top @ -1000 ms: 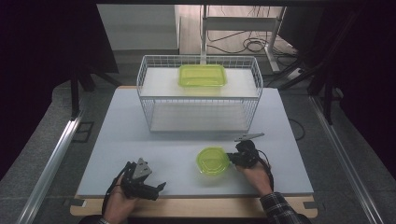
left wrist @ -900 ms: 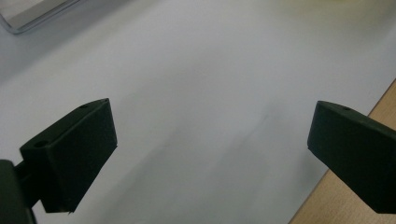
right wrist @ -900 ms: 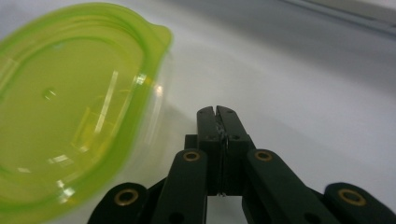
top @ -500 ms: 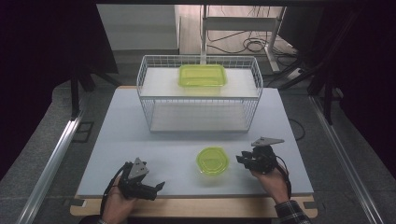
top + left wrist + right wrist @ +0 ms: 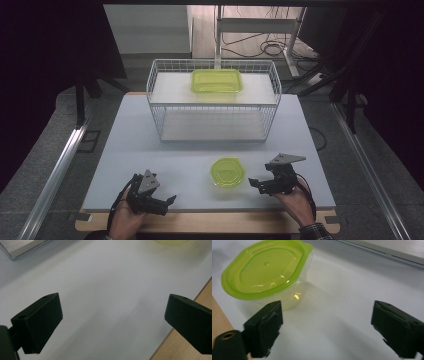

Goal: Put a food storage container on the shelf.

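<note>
A small clear tub with a yellow-green lid [image 5: 228, 171] [image 5: 265, 270] stands on the white table near its front edge. My right gripper [image 5: 256, 183] [image 5: 325, 327] sits just right of the tub, apart from it. Its jaws have just been opening and now stand open with nothing between them. My left gripper [image 5: 169, 200] [image 5: 112, 322] rests low at the front left of the table, open and empty. A larger rectangular yellow-green lidded container [image 5: 217, 80] lies on top of the shelf inside the white wire basket [image 5: 214, 105] at the back.
The table's wooden front edge [image 5: 210, 220] runs just below both hands. Metal rails [image 5: 57, 170] flank the table left and right. Bare white tabletop [image 5: 190, 155] lies between the basket and the small tub.
My right gripper let go of the small tub and drew back to the right with its jaws spread. The tub stays where it was. The left gripper has not moved.
</note>
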Available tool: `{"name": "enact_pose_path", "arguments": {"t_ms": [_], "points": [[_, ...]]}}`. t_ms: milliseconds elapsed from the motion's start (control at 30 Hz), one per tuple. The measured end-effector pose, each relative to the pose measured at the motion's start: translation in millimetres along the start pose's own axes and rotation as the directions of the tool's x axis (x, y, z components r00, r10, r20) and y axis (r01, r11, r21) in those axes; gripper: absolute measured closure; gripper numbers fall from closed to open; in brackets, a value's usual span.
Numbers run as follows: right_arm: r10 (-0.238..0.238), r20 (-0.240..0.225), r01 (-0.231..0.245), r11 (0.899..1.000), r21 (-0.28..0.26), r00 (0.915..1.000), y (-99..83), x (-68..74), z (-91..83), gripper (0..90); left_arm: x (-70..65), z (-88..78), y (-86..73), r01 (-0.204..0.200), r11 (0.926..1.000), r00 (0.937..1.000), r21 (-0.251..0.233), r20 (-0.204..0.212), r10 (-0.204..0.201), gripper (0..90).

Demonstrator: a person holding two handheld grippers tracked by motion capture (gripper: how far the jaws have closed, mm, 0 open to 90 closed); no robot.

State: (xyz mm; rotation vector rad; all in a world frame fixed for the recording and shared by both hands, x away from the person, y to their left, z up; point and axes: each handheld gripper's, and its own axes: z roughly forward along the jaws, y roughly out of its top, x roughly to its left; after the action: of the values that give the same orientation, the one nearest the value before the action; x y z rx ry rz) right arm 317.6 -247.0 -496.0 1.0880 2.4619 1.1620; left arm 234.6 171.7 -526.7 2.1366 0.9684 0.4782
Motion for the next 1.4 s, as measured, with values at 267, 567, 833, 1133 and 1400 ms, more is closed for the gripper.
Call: {"name": "enact_pose_path", "arguments": {"t_ms": [267,567,833,1133,1400], "points": [[0.034,-0.017,-0.035,0.999,-0.018,0.9993,4.1,-0.7,1.0,4.3,-0.4,0.4,-0.1,-0.005,1.0,1.0,0.0,0.0,0.005,1.1],[0.061,-0.055,-0.062,0.998,-0.017,0.9966,18.2,2.9,1.7,3.8,-0.7,1.5,-0.1,-0.012,0.9999,0.9999,0.012,-0.002,0.012,1.1],[0.102,-0.096,-0.102,0.995,-0.003,0.9902,30.7,2.3,3.5,19.3,-1.4,2.2,0.0,-0.011,0.9998,0.9999,0.014,-0.003,0.011,1.1],[0.134,-0.148,-0.136,0.991,0.001,0.9798,41.3,-6.5,11.2,37.1,-1.3,2.6,0.0,-0.016,0.9997,0.9998,0.021,-0.007,0.016,1.1],[0.173,-0.205,-0.167,0.985,0.045,0.9634,46.7,-10.7,23.4,49.4,-1.3,2.8,0.0,-0.02,0.9995,0.9998,0.024,-0.01,0.02,1.2]]}}
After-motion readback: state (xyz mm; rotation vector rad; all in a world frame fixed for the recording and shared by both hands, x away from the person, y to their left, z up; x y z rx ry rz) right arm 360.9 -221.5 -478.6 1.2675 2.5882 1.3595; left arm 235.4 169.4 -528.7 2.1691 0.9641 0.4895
